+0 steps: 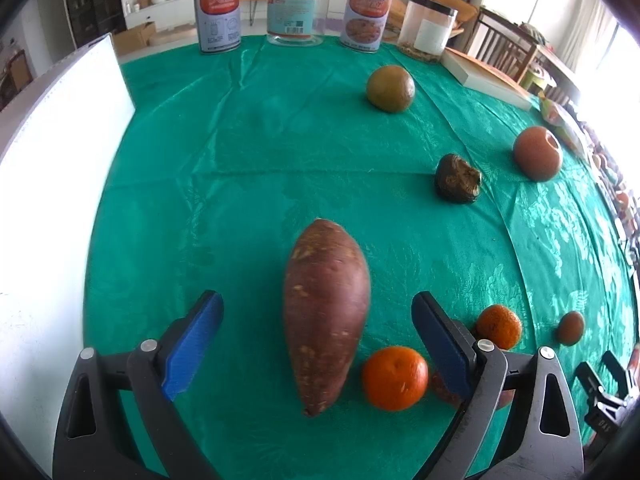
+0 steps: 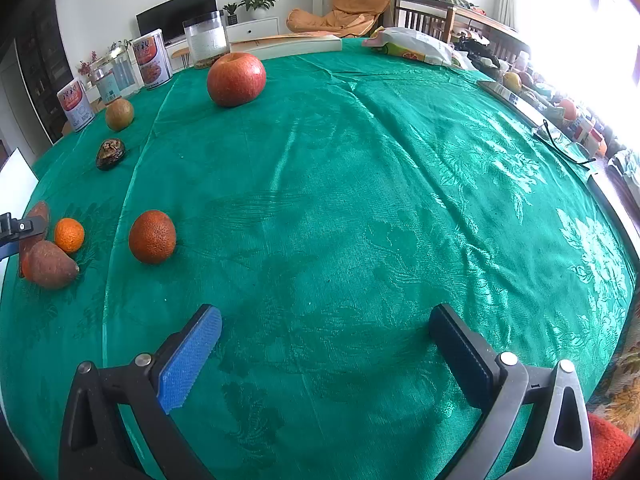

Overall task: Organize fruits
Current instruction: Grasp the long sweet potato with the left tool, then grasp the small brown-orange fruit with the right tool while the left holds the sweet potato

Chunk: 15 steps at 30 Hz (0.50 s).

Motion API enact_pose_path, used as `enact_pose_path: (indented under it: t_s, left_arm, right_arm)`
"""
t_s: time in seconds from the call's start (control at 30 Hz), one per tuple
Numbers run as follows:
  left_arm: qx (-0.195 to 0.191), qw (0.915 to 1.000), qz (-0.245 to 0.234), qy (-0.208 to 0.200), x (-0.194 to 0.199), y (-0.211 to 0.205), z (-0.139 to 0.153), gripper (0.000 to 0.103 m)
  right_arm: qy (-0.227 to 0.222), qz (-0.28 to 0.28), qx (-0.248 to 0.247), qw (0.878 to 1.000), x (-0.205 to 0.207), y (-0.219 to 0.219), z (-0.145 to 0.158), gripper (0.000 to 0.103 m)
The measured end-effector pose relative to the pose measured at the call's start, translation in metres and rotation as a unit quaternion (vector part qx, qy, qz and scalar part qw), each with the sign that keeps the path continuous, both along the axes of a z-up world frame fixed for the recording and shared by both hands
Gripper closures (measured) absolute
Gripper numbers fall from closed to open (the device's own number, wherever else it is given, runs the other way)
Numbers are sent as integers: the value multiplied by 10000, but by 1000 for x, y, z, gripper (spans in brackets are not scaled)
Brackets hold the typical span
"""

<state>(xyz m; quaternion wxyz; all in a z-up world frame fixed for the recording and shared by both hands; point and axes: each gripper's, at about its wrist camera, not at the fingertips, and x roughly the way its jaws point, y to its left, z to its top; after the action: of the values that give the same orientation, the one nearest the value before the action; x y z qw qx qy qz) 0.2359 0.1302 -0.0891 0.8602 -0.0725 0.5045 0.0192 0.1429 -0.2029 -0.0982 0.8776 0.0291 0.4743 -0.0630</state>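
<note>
The left gripper [image 1: 318, 312] is being held wide open around a sweet potato [image 1: 326, 312], with nothing gripped.

Its blue pads [image 1: 194, 344] are being kept apart from the skin on both sides, so the approach step is judged to be in hand; a close on the sweet potato's middle is called for next, without the mandarin [image 1: 394, 378] just beside it being nudged. 1 more mandarin [image 1: 499, 326] is lying near the right pad. The right gripper [image 2: 326, 338] is being held wide open and empty over bare green tablecloth [image 2: 360, 200]. The remaining fruits are being left scattered: a red apple [image 2: 236, 79], a rough orange [image 2: 152, 236], a greenish round fruit [image 1: 391, 88] and a dark shrivelled fruit [image 1: 457, 178], well apart.
</note>
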Motion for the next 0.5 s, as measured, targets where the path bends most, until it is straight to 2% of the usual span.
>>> enact_pose_path:
  t_s: [0.03, 0.07, 0.1, 0.17, 0.2, 0.33, 0.5]
  left_arm:
    - [-10, 10000, 1, -16, 1, -2, -1, 9]
    - [-13, 10000, -18, -28, 2, -4, -1, 19]
    - [43, 10000, -22, -11, 2, -5, -1, 35]
    - [180, 9998, -51, -28, 4, -5, -1, 53]
    - [123, 9999, -75, -44, 4, -3, -1, 59]
    - [112, 9997, 165, -115, -9, 7, 3, 60]
    - [91, 9993, 285, -209, -53, 10, 15, 60]
  right_arm:
    - [1, 1, -2, 10000, 0, 0, 0, 0]
    - [1, 2, -3, 10000, 0, 0, 0, 0]
    - [0, 0, 0, 10000, 0, 0, 0, 0]
    - [-1, -2, 1, 10000, 0, 0, 0, 0]
    - [0, 0, -2, 10000, 0, 0, 0, 0]
    - [-4, -1, 9, 10000, 0, 0, 0, 0]
    - [-55, -35, 155, 9999, 0, -3, 2, 0]
